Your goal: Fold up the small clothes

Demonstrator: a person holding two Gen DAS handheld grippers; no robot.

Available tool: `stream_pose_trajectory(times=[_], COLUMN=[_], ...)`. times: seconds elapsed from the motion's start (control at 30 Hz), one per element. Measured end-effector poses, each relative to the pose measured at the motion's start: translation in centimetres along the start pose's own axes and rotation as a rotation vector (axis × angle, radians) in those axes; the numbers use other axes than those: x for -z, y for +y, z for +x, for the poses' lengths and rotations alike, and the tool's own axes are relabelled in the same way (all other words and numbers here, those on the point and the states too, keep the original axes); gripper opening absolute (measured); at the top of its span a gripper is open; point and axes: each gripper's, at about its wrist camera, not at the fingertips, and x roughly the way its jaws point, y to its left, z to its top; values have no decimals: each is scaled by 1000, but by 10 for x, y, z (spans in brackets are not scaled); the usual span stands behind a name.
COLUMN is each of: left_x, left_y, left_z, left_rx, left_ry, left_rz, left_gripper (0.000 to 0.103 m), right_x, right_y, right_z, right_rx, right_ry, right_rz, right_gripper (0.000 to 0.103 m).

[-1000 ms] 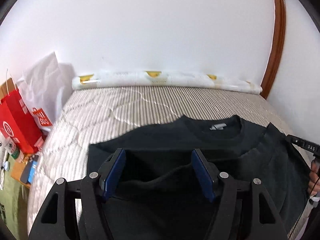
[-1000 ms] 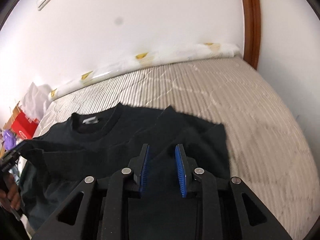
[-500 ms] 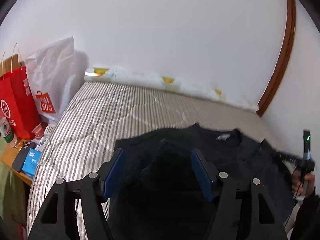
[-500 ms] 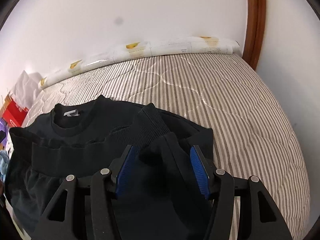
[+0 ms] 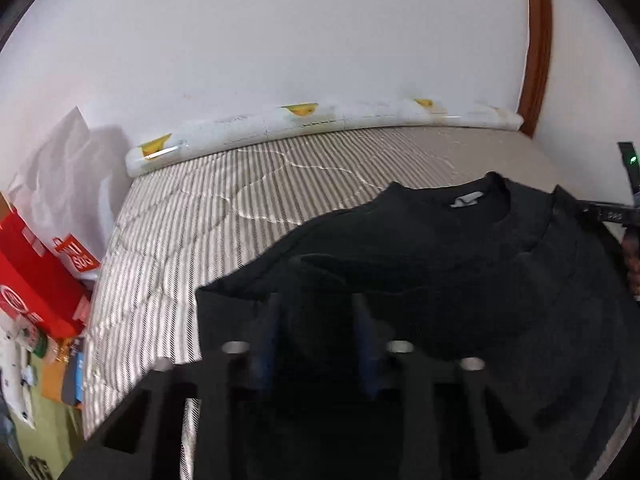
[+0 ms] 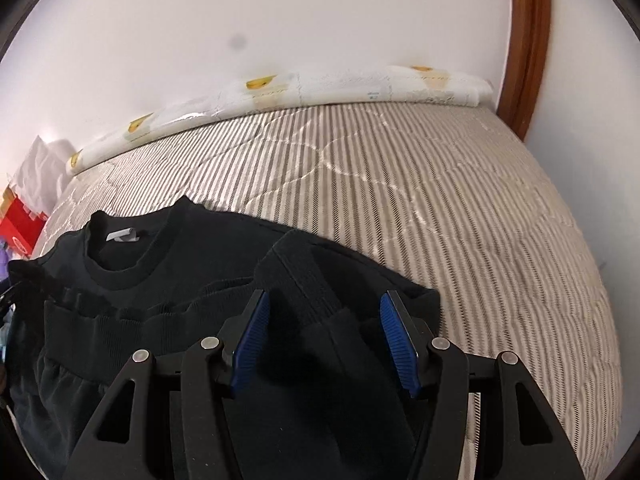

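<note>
A black sweatshirt (image 5: pixel 440 260) lies on the striped mattress (image 5: pixel 240 200), collar and white label (image 5: pixel 466 201) toward the wall. My left gripper (image 5: pixel 318 344) is blurred at the shirt's left edge, its jaws closing on a raised fold of the black fabric. In the right wrist view the sweatshirt (image 6: pixel 160 280) spreads to the left. A folded-in sleeve with a ribbed cuff (image 6: pixel 300 276) runs between the blue pads of my right gripper (image 6: pixel 326 340). Those jaws are closing slightly, and the pads stand clear of the sleeve on both sides.
A white rolled cover (image 5: pixel 320 120) lies along the wall at the mattress head. Red and white shopping bags (image 5: pixel 32 280) and small items sit off the left edge. A wooden door frame (image 6: pixel 528 40) stands at the right. Bare mattress (image 6: pixel 440 200) stretches beyond the shirt.
The left jaws have narrowed onto a fold of fabric as the gripper dropped toward the shirt. The right jaws went from narrow to wide and now straddle the sleeve.
</note>
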Motion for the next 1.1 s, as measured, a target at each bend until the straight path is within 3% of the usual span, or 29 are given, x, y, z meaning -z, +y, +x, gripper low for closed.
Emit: stream_pose_trajectory(times=[0.03, 0.07, 0.17, 0.27, 0.33, 0.5, 0.63, 0.83, 0.93, 1.0, 1.1], left_x=[-1, -3, -9, -15, -16, -12, -10, -9, -7, -4, 6], left_y=[1, 2, 21, 46, 54, 45, 43, 51, 53, 52, 50], left_z=[1, 0, -8, -3, 13, 38, 46, 43, 32, 24, 6], left_rx=[-4, 5, 30, 46, 46, 7, -5, 15, 27, 20, 7], left_ry=[-5, -11, -59, -48, 3, 43, 52, 63, 57, 56, 42], left_rz=[0, -9, -90, -207, -249, -225, -212, -246, -260, -265, -264], left_gripper=[9, 8, 7, 7, 7, 7, 7, 22, 27, 40, 43], right_x=[0, 0, -2, -5, -7, -1, 1, 0, 2, 4, 7], right_y=[0, 0, -2, -12, -17, -9, -11, -10, -10, -10, 0], right_z=[1, 2, -5, -29, -31, -2, 10, 12, -4, -21, -43], right_rx=[-3, -13, -55, -99, -117, -26, -24, 6, 29, 30, 29], right_ry=[-1, -1, -41, -167, -186, -127, -85, -42, -50, -69, -96], right_rz=[-2, -7, 0, 41, 72, 27, 46, 31, 32, 43, 37], right_gripper=[49, 30, 20, 20, 20, 20, 20, 31, 39, 41, 42])
